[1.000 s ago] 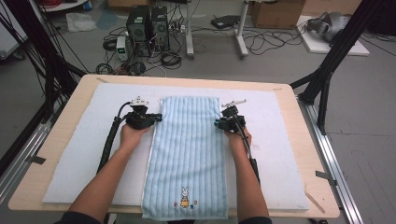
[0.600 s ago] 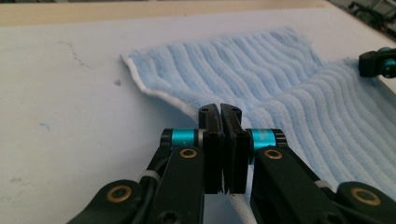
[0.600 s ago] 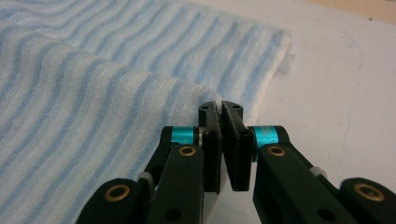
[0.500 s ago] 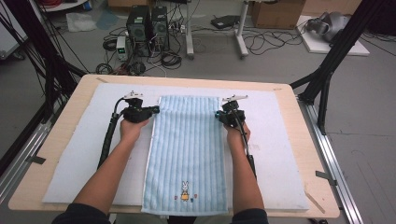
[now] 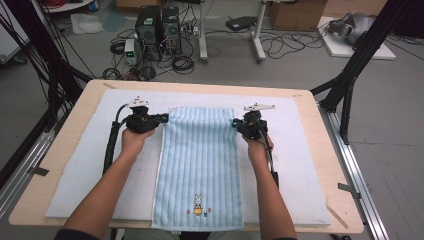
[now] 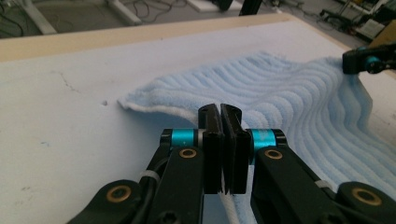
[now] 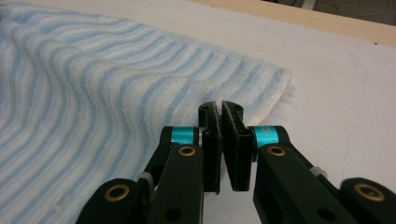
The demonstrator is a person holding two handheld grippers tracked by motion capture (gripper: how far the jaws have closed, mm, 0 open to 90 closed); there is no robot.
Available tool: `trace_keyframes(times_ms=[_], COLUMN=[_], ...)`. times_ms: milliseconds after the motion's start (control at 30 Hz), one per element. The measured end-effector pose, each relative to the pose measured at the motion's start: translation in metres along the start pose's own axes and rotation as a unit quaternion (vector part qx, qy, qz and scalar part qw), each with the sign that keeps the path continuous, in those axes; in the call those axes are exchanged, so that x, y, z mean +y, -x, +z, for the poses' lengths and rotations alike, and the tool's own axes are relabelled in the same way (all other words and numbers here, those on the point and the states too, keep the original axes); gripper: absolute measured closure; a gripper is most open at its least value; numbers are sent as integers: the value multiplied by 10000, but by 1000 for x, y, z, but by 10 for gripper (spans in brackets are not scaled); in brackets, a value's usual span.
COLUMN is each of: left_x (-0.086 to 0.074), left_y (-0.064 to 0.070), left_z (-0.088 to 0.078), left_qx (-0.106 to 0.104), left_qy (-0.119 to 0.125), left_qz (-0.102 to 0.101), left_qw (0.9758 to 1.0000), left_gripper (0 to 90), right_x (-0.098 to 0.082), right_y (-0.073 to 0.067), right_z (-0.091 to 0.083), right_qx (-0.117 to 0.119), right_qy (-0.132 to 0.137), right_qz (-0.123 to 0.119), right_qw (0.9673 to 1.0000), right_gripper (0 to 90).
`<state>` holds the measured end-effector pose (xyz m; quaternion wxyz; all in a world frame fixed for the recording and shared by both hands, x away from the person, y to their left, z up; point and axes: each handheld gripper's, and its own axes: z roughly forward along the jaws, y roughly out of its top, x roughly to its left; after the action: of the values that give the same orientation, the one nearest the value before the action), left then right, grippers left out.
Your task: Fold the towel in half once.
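Note:
A light blue striped towel (image 5: 200, 160) lies lengthwise on the white mat (image 5: 90, 170), with a small rabbit picture (image 5: 198, 205) near its close end. My left gripper (image 5: 164, 118) is shut on the towel's left edge near the far corner. My right gripper (image 5: 234, 122) is shut on the right edge opposite. In the left gripper view the shut gripper (image 6: 219, 112) pinches the white hem, and the towel (image 6: 299, 93) rises in ripples toward the right gripper (image 6: 346, 63). In the right gripper view the gripper (image 7: 219, 109) grips the towel (image 7: 93, 93) just short of its corner.
The mat covers most of the wooden table (image 5: 332, 170), with bare wood along each side. Metal rails (image 5: 362, 200) run beside the table, and black frame legs (image 5: 350, 90) stand at the right. Computers and cables (image 5: 157, 30) sit on the floor beyond the far edge.
Both grippers have moved a little toward the far edge, still shut on the towel's sides. The towel has slid away with them, so the rabbit picture sits slightly farther from the near edge.

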<state>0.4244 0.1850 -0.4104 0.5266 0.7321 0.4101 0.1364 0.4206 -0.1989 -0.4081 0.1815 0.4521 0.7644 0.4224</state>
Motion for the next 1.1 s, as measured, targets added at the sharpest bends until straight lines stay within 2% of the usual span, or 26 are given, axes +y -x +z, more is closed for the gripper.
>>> trace_keyframes(times_ms=[233, 300, 467, 567, 733, 800, 967, 1100], left_x=[-15, -18, -23, -28, -42, -47, -62, -72], left_y=[9, 13, 23, 29, 39, 43, 48, 52], left_z=[-16, -23, -39, -47, -56, -60, -66, -64], left_qx=[-144, -203, -330, -386, -488, -492, -574, -583], left_qy=[33, 115, 240, 270, 151, 93, -69, -158], left_qz=[86, 122, 220, 261, 336, 450, 428, 402], left_qw=[9999, 9997, 9989, 9986, 9981, 9977, 9974, 9974], left_gripper=[871, 871, 871, 871, 870, 869, 863, 854], right_x=[-11, -14, -20, -22, -34, -40, -57, -69], right_y=[-10, -13, -21, -26, -35, -37, -44, -46], right_z=[-21, -27, -41, -50, -56, -60, -68, -68], right_qx=[230, 289, 431, 492, 518, 553, 569, 600], right_qy=[164, 257, 280, 426, 259, 225, 62, -12], right_qz=[-63, -52, -64, -125, -218, -185, -365, -282], right_qw=[9996, 9992, 9987, 9978, 9981, 9980, 9977, 9978], right_gripper=[860, 860, 858, 859, 858, 856, 851, 843])
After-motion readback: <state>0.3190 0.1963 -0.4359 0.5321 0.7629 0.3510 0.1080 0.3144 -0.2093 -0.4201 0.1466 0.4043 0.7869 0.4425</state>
